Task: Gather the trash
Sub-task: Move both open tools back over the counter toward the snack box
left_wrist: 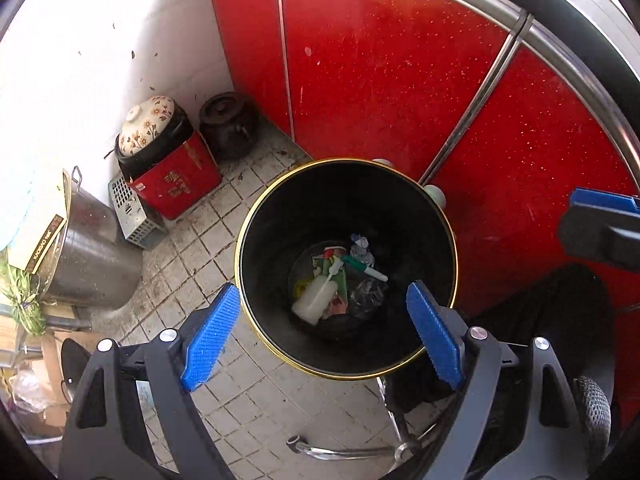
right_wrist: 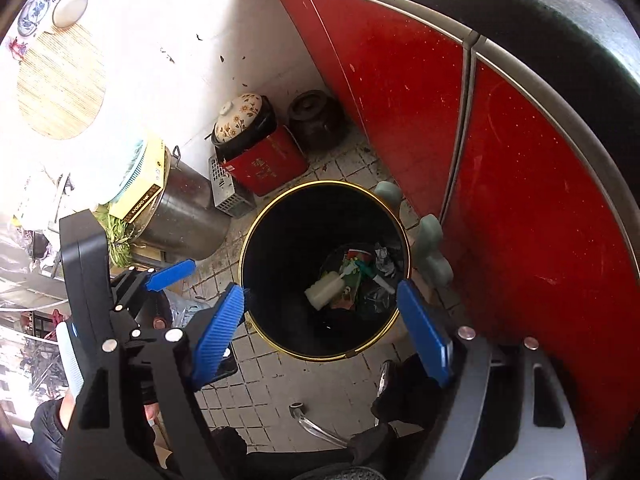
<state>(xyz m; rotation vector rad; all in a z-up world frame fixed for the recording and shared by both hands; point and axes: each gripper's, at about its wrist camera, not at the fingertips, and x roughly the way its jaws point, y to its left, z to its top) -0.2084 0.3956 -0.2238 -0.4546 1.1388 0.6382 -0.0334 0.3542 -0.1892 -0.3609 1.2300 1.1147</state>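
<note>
A black bin with a gold rim (left_wrist: 256, 208) stands on the tiled floor below both grippers. At its bottom lie a white plastic bottle (left_wrist: 314, 298), a green and white pen (left_wrist: 366, 268), crumpled paper (left_wrist: 362, 246), a printed wrapper (left_wrist: 332, 258) and dark plastic. My left gripper (left_wrist: 323, 336) hangs open over the bin's near rim, with nothing between its blue pads. In the right wrist view my right gripper (right_wrist: 320, 332) is open too and holds nothing above the same bin (right_wrist: 280, 240) and bottle (right_wrist: 326, 290). One blue pad (right_wrist: 170, 274) of the left gripper shows at the left.
Red cabinet doors (left_wrist: 380, 80) close off the right side. Against the white wall stand a steel pot (left_wrist: 92, 256), a mesh box (left_wrist: 132, 216), a red box (left_wrist: 176, 180) with a floral-lidded pot on top, and a dark jar (left_wrist: 228, 124). Grey-green blocks (right_wrist: 432, 248) sit beside the bin.
</note>
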